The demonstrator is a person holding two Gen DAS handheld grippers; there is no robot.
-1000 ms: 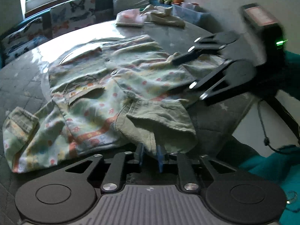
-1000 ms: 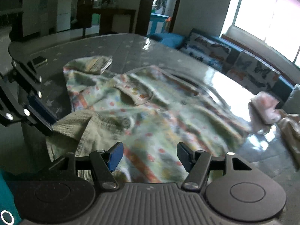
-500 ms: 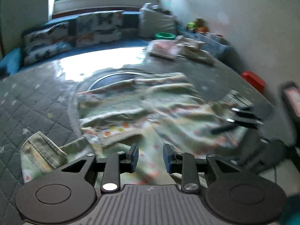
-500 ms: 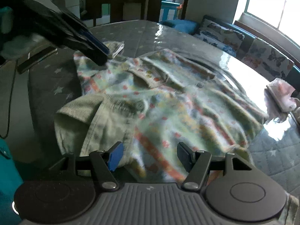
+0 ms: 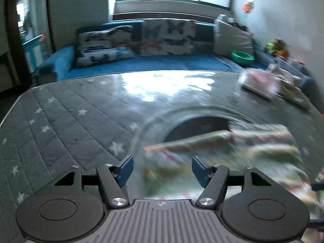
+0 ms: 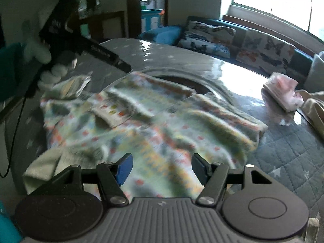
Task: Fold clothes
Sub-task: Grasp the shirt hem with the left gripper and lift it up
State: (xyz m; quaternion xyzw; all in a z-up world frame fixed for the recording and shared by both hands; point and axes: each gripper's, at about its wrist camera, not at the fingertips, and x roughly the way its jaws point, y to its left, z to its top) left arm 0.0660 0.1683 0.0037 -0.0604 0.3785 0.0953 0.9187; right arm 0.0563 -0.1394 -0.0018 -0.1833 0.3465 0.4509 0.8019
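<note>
Left wrist view: left tool [image 5: 162,169] wide open, nothing between the blue pads, hovering over the near-left part of the quilted star-print table [image 5: 60,121]. Patterned shirt [image 5: 232,151] lies low right, blurred, partly over the round glass inset [image 5: 182,119]; its near edge runs just under the right pad. Folded pink garment [image 5: 257,81] and a beige piece [image 5: 291,89] sit at the far right edge, well apart. Sofa with butterfly cushions [image 5: 168,34] beyond.

Right wrist view: right tool [image 6: 162,169] also wide open, gripping nothing, above the shirt's [image 6: 151,121] near hem. Shirt is spread mostly flat, front up, a pocket flap [image 6: 113,111] visible, one cuffed sleeve [image 6: 70,85] out to the far left, a pale underside corner [image 6: 42,168] turned over near left. A gloved hand [image 6: 46,68] with the other device is above that sleeve. Pink garment [image 6: 281,93] at right.

Judgement: shirt is not folded into a neat pack; it fits either laying-out or mid-fold. For a clean fold, pinch at seams or corners, keep the fabric taut, carry it low. Wrinkles across the front and the turned-over corner could bunch up. The dangling cable [image 6: 12,131] at left may snag.
</note>
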